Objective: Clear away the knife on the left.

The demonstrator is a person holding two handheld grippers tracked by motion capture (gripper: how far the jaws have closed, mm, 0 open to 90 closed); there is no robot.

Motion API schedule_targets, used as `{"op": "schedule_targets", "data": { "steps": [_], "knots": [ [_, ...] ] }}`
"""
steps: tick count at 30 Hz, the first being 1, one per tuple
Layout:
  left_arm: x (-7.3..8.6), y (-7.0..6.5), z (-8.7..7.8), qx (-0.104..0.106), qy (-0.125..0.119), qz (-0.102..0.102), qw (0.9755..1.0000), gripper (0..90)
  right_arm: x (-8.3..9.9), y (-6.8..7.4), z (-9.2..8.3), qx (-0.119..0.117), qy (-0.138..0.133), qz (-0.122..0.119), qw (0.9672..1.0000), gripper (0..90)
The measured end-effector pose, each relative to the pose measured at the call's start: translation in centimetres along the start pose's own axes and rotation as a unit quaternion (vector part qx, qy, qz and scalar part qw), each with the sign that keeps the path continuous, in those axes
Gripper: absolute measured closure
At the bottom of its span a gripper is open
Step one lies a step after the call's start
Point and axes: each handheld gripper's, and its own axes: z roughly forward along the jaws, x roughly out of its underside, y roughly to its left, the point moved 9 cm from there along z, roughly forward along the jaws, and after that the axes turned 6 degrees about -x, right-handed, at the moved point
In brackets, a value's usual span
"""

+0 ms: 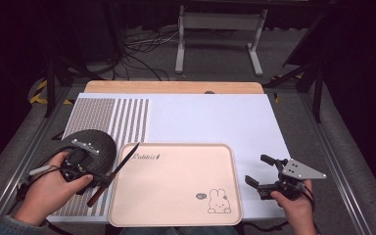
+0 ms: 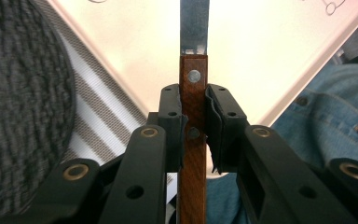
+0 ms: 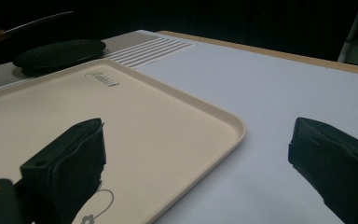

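A white sheet (image 1: 210, 122) covers most of the table, with a panel of fine grey stripes (image 1: 127, 122) printed at its far left. On the near middle of it lies a big cream tray (image 1: 176, 196), rounded at the corners, with a small script word at its far left corner and a little rabbit drawing (image 1: 218, 200) near its near right corner. A dark round woven mat (image 1: 100, 147) sits on the stripes just left of the tray.

The knife (image 1: 115, 171) hangs over the tray's left edge, slanting from near left to far right, blade tip toward the script word. Its handle is reddish-brown wood with two metal rivets; the blade is plain steel. The left gripper (image 2: 195, 123) has its jaws clamped on the handle between the rivets, a hand (image 1: 46, 193) wrapped behind it. The blade's tip is cut off at the top of the left gripper view, and the handle's butt runs out below.

The right gripper (image 1: 267, 174) hovers at the near right, off the tray, jaws spread wide with nothing between them.

Blue denim shows below the tray in the left gripper view.
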Motion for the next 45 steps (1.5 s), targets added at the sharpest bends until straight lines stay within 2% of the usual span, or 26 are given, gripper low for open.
{"op": "schedule_targets", "data": {
  "steps": [4, 8, 9, 11, 19, 21, 24, 29, 33, 35, 38, 41, 45],
  "knots": [
    [-0.2, -0.2, 0.7, -0.005, 0.003, -0.007, 1.0000, 77.5, 0.0, 0.0, -0.1, -0.001, -0.001, 0.002, 1.0000, 4.9],
    [-0.6, -0.6, 1.5, -0.002, 0.003, -0.011, 0.9999, 77.5, -0.1, 0.0, -0.1, -0.001, -0.003, 0.001, 1.0000, 4.9],
    [-0.6, -0.9, 1.8, 0.008, 0.008, -0.008, 0.9999, 77.5, -0.1, 0.0, -0.1, -0.001, -0.003, 0.001, 1.0000, 4.9],
    [-0.7, -1.1, 2.4, 0.009, 0.015, -0.005, 0.9998, 77.5, -0.1, 0.0, -0.2, -0.001, -0.004, 0.002, 1.0000, 4.9],
    [-1.2, -1.6, 4.1, 0.015, 0.022, -0.018, 0.9995, 77.5, -0.1, 0.0, -0.3, -0.001, -0.002, 0.003, 1.0000, 5.0],
    [-1.2, -2.0, 4.3, 0.030, 0.031, -0.024, 0.9988, 77.5, -0.1, -0.1, -0.3, 0.000, -0.003, 0.003, 1.0000, 5.0],
    [-1.3, -2.3, 4.6, 0.037, 0.035, -0.029, 0.9983, 77.5, -0.1, 0.0, -0.3, -0.001, -0.003, 0.002, 1.0000, 5.0],
    [-1.4, -2.0, 5.5, 0.024, 0.046, -0.039, 0.9979, 77.4, -0.1, 0.0, -0.3, -0.001, -0.002, 0.002, 1.0000, 5.0],
    [-1.3, -2.0, 5.9, 0.034, 0.052, -0.048, 0.9969, 77.4, -0.1, 0.0, -0.3, -0.004, -0.003, 0.003, 1.0000, 5.0],
    [-1.2, -1.7, 6.4, 0.027, 0.063, -0.052, 0.9962, 77.4, -0.1, 0.0, -0.3, -0.004, -0.002, 0.003, 1.0000, 5.0],
    [-1.1, -1.6, 6.8, 0.033, 0.068, -0.056, 0.9956, 77.4, -0.1, 0.0, -0.3, -0.005, -0.003, 0.004, 1.0000, 5.0],
    [-1.1, -1.2, 7.4, 0.017, 0.078, -0.055, 0.9953, 77.4, -0.1, 0.0, -0.3, -0.005, -0.004, 0.003, 1.0000, 5.0],
    [-1.0, -1.5, 8.0, 0.019, 0.083, -0.062, 0.9944, 77.4, -0.1, 0.0, -0.3, -0.005, -0.003, 0.004, 1.0000, 5.0]
  ]
}}
